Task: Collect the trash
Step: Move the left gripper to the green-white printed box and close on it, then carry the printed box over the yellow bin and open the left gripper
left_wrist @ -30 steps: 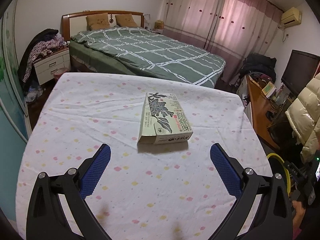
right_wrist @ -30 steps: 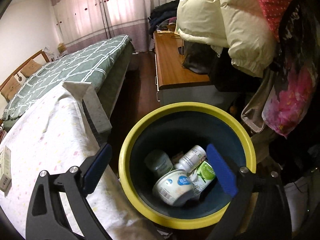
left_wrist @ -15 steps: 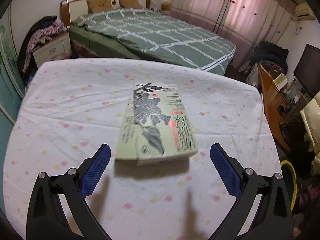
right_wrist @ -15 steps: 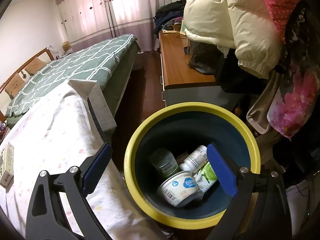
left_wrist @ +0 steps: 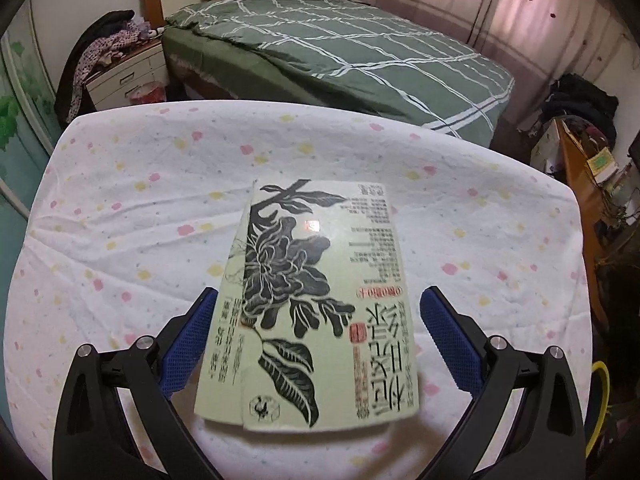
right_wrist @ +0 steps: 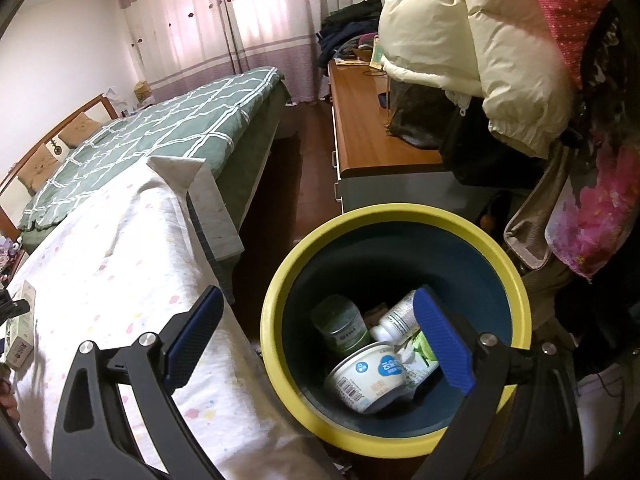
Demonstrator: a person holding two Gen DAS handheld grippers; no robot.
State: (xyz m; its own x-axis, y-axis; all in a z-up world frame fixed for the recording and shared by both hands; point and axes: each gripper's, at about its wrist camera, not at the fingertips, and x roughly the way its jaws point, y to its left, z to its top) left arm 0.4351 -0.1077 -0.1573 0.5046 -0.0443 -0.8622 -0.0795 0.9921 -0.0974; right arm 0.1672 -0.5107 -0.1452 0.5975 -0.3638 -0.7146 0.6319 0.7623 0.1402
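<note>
The green box [left_wrist: 316,304] lies flat between the closing jaws of the left gripper [left_wrist: 316,340], whose pads seemingly do not touch it; the gripper tilts down over the tablecloth [left_wrist: 120,220].

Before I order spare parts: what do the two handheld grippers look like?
The left gripper and right gripper look the same: black skeletal plastic linkages with silver screws, each bearing two flat fingers faced in blue dimpled rubber. No cables, markings or sleeves show.

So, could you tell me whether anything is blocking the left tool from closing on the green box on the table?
Nothing visible does. The green box lies flat on the spotted tablecloth, already between the closing jaws of the left tool, with bare cloth at both sides.
</note>
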